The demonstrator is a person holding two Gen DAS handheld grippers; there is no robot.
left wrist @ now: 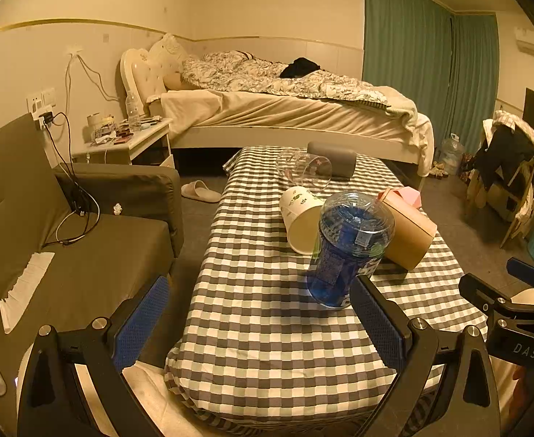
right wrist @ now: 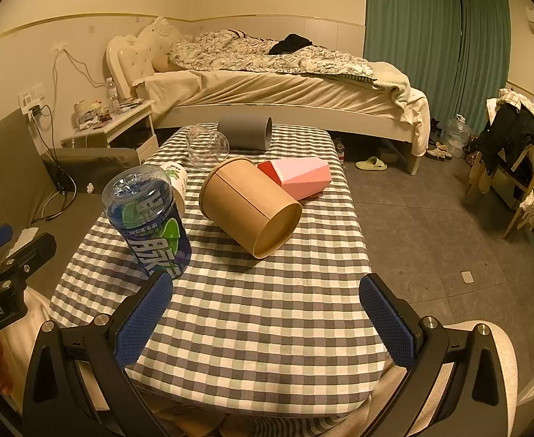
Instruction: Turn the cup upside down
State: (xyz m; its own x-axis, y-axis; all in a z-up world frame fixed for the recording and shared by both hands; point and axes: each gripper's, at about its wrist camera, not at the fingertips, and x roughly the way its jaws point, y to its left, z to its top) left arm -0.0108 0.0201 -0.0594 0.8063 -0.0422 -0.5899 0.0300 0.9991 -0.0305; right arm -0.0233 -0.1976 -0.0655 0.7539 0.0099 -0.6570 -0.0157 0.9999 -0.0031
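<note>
On the checked table (right wrist: 252,309), both your grippers (left wrist: 263,324) (right wrist: 267,313) gape empty; nudge the blue cup (right wrist: 146,218) and it likely topples.

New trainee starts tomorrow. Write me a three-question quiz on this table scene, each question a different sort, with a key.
1. True or false: the blue cup stands on the checked table while the brown cup lies on its side.
2. Multiple choice: which lies farthest from the grippers? A. pink cup B. grey cup C. white cup
3. Fill in: both the left gripper and the right gripper are ____ and hold nothing.

Key: 1 true; 2 B; 3 open.
</note>
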